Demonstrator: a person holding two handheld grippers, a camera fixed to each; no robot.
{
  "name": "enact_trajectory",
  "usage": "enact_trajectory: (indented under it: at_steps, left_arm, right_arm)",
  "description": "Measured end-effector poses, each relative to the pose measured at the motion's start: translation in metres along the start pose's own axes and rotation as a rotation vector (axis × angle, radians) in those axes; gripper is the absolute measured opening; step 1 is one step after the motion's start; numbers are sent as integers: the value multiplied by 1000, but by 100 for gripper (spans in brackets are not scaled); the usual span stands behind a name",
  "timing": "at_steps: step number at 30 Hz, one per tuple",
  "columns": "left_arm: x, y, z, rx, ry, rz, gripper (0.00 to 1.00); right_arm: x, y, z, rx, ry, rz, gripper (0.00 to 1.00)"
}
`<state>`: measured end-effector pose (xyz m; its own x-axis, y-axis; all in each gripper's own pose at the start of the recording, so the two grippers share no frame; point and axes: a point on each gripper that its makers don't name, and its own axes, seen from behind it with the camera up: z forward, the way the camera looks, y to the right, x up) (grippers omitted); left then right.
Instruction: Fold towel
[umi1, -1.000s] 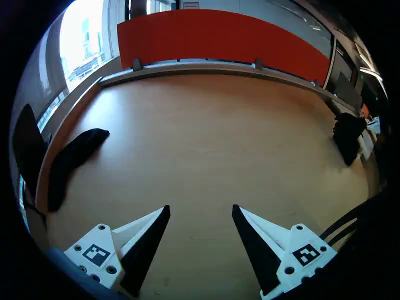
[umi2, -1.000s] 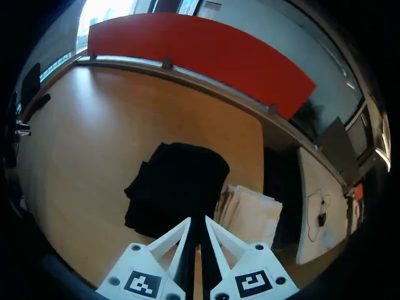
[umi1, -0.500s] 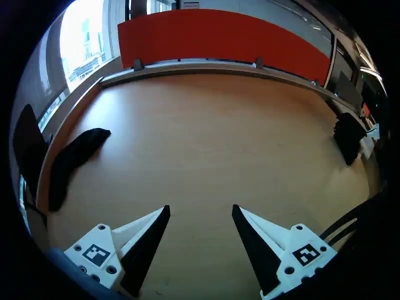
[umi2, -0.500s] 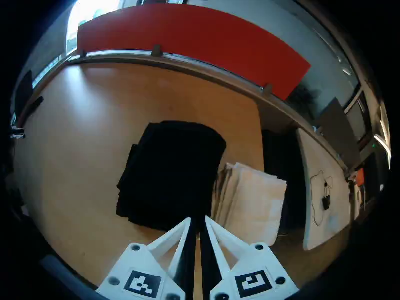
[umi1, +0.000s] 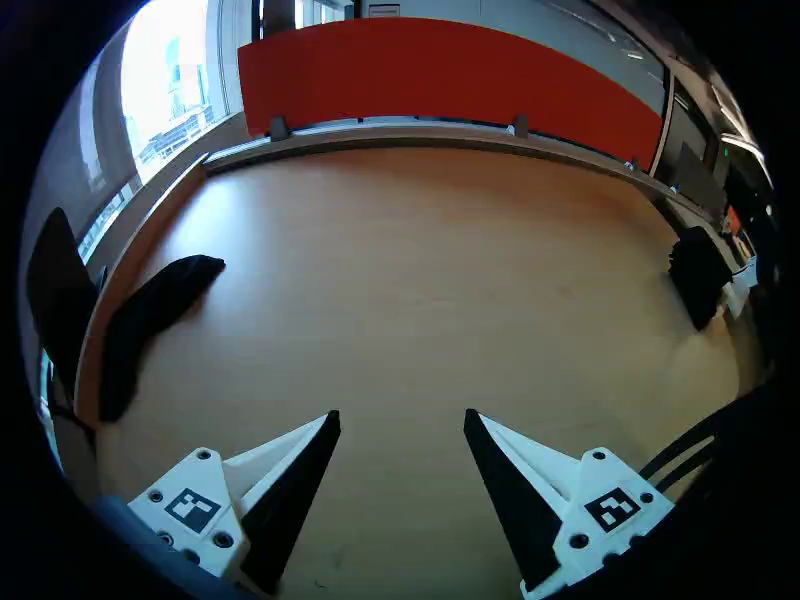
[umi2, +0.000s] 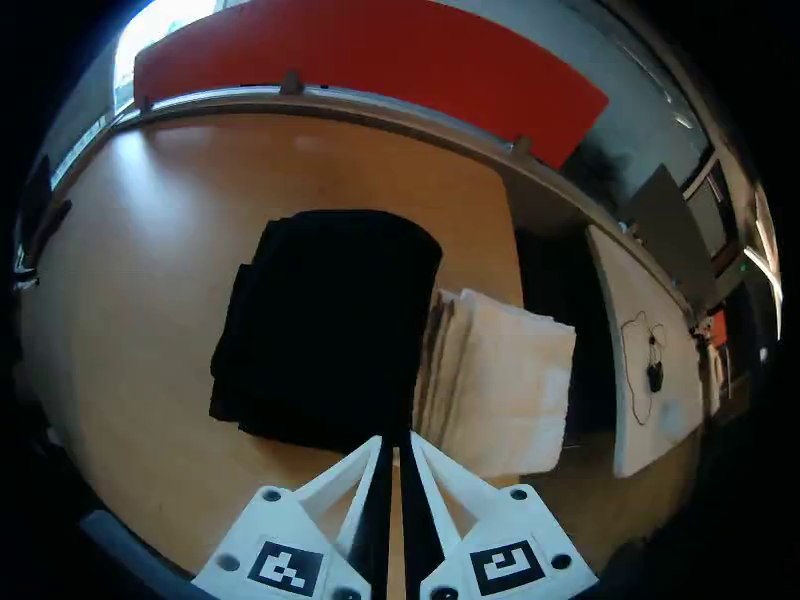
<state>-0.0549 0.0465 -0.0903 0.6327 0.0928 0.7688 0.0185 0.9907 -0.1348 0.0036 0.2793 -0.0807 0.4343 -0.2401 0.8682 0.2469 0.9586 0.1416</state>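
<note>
On the wooden worktop, near its right-hand end, a folded black towel lies flat in several layers. A folded white towel lies just beside it on the right, and their long edges meet or nearly meet.

The right gripper points at the seam between the two towels. Its fingers are closed to a thin slit with nothing between them. Whether the tips touch the cloth cannot be told.

The left gripper is held over bare worktop well away from the towels, its fingers spread wide and holding nothing. In the left gripper view the black towel appears far off at the right edge. A loose black cloth lies crumpled at the worktop's left edge.

A red partition runs along the far side of the worktop, and a bright window stands to its left.
</note>
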Motion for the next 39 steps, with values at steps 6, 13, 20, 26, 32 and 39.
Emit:
enact_trajectory:
  at_steps: [6,13,20,26,32,39]
  left_arm:
    - [-1,1,1,-1,-1,-1,92]
    - [0,2,0,-3,1,1,92]
    - [0,2,1,-4,2,2,92]
    - [0,2,1,-5,2,1,92]
    - [-1,3,1,-6,1,3,92]
    - [0,4,0,-8,5,1,92]
  right_arm:
    - [-1,0,1,-1,-3,2,4]
    - [-2,0,2,-5,-6,2,4]
    - [-7,2,1,-20,-18,-4,12]
    - [-13,8,0,-43,-27,1,28]
    - [-14,9,-1,-48,-19,16,67]
    - [-9,5,-3,-42,1,24,85]
